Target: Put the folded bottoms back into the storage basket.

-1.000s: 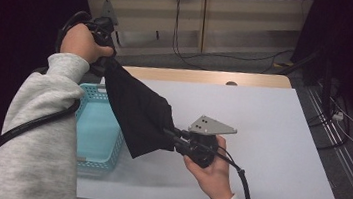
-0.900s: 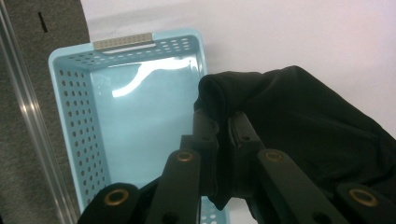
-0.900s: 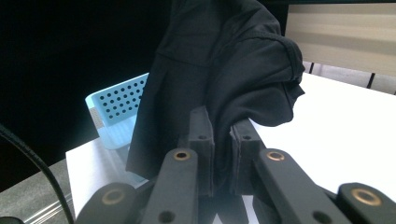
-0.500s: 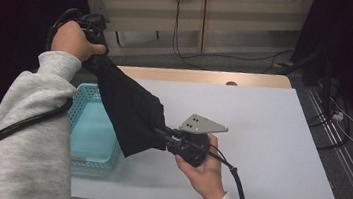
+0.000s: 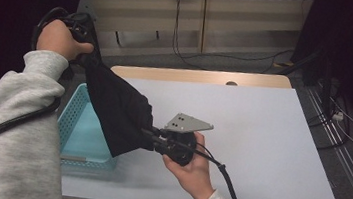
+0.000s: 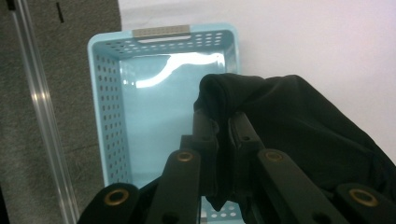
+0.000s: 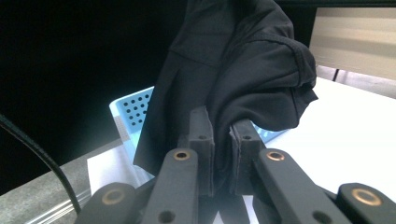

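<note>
Grey sleeve at the left runs up to a raised hand whose left gripper [image 5: 83,27] sits high beyond the table's far-left corner, its jaws pinched on one end of a black cloth [image 5: 118,110]. That cloth slopes down to the right, stretched in the air over a light blue perforated basket [image 5: 73,138] on the white table [image 5: 269,150]. Lower, the right gripper [image 5: 156,140], held palm-up near the table's front, has its jaws pressed on the cloth's other end. No writing is legible.
</note>
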`<action>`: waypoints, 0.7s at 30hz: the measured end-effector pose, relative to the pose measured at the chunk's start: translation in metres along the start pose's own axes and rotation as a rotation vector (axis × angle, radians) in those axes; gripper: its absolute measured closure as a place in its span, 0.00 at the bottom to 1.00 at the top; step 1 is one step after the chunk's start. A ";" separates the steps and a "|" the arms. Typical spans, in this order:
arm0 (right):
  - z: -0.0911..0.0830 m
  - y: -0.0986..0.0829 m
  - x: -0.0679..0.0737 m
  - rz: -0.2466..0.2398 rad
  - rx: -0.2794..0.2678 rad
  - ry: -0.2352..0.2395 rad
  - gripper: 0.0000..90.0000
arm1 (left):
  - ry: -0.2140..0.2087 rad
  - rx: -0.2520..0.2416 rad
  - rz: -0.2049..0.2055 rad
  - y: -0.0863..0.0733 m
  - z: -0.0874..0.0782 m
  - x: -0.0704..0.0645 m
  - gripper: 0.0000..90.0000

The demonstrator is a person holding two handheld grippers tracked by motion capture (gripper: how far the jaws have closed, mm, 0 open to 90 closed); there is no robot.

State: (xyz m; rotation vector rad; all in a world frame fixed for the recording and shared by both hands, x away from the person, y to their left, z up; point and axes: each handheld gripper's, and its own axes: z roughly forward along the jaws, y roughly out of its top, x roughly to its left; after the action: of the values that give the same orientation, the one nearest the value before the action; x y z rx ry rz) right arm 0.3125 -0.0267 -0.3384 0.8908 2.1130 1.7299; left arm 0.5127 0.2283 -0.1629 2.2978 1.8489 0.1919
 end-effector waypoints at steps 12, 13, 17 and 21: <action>0.024 0.005 0.013 -0.010 0.014 0.036 0.91 | 0.008 -0.015 -0.024 -0.006 -0.005 0.023 0.93; 0.026 0.005 0.013 -0.009 0.015 0.041 0.91 | 0.008 -0.017 -0.026 -0.006 -0.005 0.026 0.93; 0.032 0.005 0.017 -0.017 0.024 0.046 0.91 | 0.009 -0.018 -0.034 -0.008 -0.003 0.033 0.93; 0.037 0.006 0.019 -0.018 0.023 0.046 0.91 | 0.002 -0.027 -0.036 -0.009 0.000 0.037 0.93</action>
State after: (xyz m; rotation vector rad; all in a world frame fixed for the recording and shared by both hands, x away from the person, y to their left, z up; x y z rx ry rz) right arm 0.3203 0.0140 -0.3390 0.8430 2.1675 1.7364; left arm 0.5126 0.2665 -0.1656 2.2451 1.8752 0.2125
